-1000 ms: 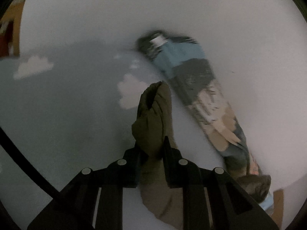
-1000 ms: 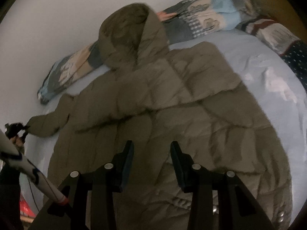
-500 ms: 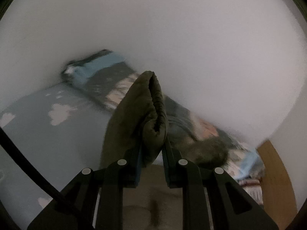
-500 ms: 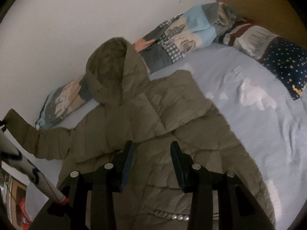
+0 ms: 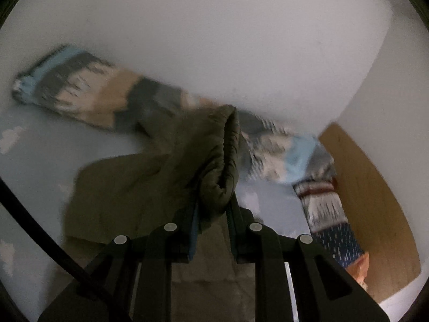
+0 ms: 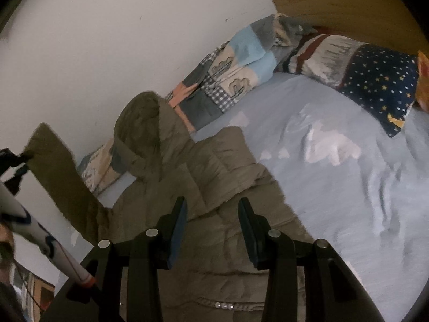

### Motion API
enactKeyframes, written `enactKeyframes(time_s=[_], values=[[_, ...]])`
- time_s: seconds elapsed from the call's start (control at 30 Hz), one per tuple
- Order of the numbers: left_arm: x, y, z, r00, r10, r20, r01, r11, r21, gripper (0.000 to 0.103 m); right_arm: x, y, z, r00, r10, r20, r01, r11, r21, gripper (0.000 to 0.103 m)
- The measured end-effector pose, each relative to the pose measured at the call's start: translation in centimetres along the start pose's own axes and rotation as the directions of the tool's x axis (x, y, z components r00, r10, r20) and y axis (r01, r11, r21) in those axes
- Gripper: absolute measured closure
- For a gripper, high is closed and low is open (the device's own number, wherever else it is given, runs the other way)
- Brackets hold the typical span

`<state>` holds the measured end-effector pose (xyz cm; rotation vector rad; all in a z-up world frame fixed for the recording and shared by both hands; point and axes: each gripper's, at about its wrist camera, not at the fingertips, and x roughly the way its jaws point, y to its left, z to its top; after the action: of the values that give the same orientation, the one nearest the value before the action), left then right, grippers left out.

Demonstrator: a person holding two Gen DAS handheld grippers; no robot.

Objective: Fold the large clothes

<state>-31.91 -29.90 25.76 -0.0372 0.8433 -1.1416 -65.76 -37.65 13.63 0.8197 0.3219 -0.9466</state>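
The olive puffer jacket [image 6: 214, 187] lies spread on the light-blue bed [image 6: 335, 187] with its hood toward the patchwork quilt [image 6: 228, 75] along the wall, and since a second ago its sleeve [image 5: 211, 161] has been lifted off the bed and carried up over the jacket's body. The left claw [image 5: 213, 214] is clamped on the sleeve cuff, while the right claw [image 6: 211, 222] hangs over the jacket's lower body with jaws apart and nothing between them. The left view is motion-blurred, the jacket's hem is cut off behind the claws, and no writing is readable.
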Motion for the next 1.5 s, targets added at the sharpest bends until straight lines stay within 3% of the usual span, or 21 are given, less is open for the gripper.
enactKeyframes(time_s=[0.1, 0.23, 0.37, 0.43, 0.47, 0.57, 0.67, 0.73, 0.8, 0.9, 1.0, 1.13, 1.3, 1.33, 1.4, 1.5], values=[[3.9, -3.1, -4.2, 0.997, 0.009, -0.077, -0.006, 0.999, 0.045, 0.085, -0.7, -0.9, 0.6, 1.000, -0.002, 0.013, 0.002, 1.000, 0.019, 0.060], [9.7, -3.6, -10.2, 0.981, 0.035, -0.189, -0.022, 0.997, 0.071, 0.085, -1.2, -1.7, 1.2, 1.000, -0.004, 0.022, 0.003, 0.999, 0.038, 0.060], [15.0, -3.7, -15.9, 0.946, 0.095, -0.309, -0.054, 0.989, 0.139, 0.085, -1.4, -2.1, 1.3, 1.000, -0.001, 0.021, 0.000, 0.999, 0.046, 0.060], [16.7, -4.2, -17.9, 0.918, 0.152, -0.366, -0.073, 0.972, 0.222, 0.080, -1.4, -2.0, 1.3, 1.000, 0.001, 0.017, -0.002, 0.999, 0.044, 0.060], [16.8, -4.5, -18.3, 0.912, 0.164, -0.376, -0.069, 0.965, 0.253, 0.075, -1.3, -2.0, 1.3, 1.000, 0.000, 0.017, 0.000, 0.999, 0.043, 0.060], [15.1, -5.3, -18.0, 0.919, 0.120, -0.375, 0.002, 0.951, 0.309, 0.060, -1.1, -1.8, 1.3, 1.000, 0.002, 0.014, -0.002, 0.999, 0.047, 0.060], [12.0, -4.8, -15.4, 0.949, 0.069, -0.307, 0.037, 0.944, 0.329, 0.049, -0.8, -1.6, 1.3, 1.000, -0.001, 0.014, 0.000, 0.999, 0.051, 0.060], [10.4, -3.4, -12.9, 0.966, 0.097, -0.241, -0.008, 0.938, 0.346, 0.044, -0.7, -1.4, 1.2, 1.000, -0.003, 0.014, 0.002, 0.999, 0.051, 0.060], [9.8, -0.6, -10.8, 0.968, 0.167, -0.185, -0.096, 0.935, 0.341, 0.042, -0.5, -1.2, 1.0, 1.000, -0.004, 0.010, 0.004, 0.999, 0.050, 0.060], [10.4, 5.6, -8.3, 0.936, 0.321, -0.145, -0.271, 0.919, 0.287, 0.042, -0.2, -0.9, 0.8, 1.000, -0.007, -0.001, 0.007, 0.999, 0.040, 0.060], [11.6, 12.2, -7.8, 0.881, 0.437, -0.179, -0.398, 0.891, 0.219, 0.042, 0.3, -0.7, 0.6, 1.000, -0.013, -0.010, 0.014, 0.999, 0.033, 0.060], [14.0, 17.1, -9.9, 0.851, 0.424, -0.310, -0.395, 0.906, 0.154, 0.040, 1.0, -0.4, 0.4, 1.000, -0.010, -0.026, 0.011, 0.999, 0.030, 0.060], [14.7, 16.8, -10.3, 0.827, 0.464, -0.316, -0.430, 0.886, 0.173, 0.040, 2.1, 0.6, -0.2, 0.999, -0.009, -0.050, 0.009, 1.000, 0.000, 0.060], [13.9, 16.0, -9.9, 0.834, 0.474, -0.283, -0.438, 0.880, 0.184, 0.043, 2.2, 0.7, -0.3, 0.998, -0.010, -0.055, 0.010, 1.000, -0.002, 0.060], [12.8, 13.1, -9.3, 0.862, 0.463, -0.205, -0.421, 0.881, 0.216, 0.045, 2.4, 0.8, -0.4, 0.998, -0.011, -0.058, 0.011, 1.000, 0.000, 0.060], [12.5, 9.2, -9.5, 0.909, 0.363, -0.205, -0.311, 0.918, 0.247, 0.045, 2.1, 0.6, -0.3, 0.999, -0.017, -0.046, 0.017, 1.000, 0.006, 0.060]])
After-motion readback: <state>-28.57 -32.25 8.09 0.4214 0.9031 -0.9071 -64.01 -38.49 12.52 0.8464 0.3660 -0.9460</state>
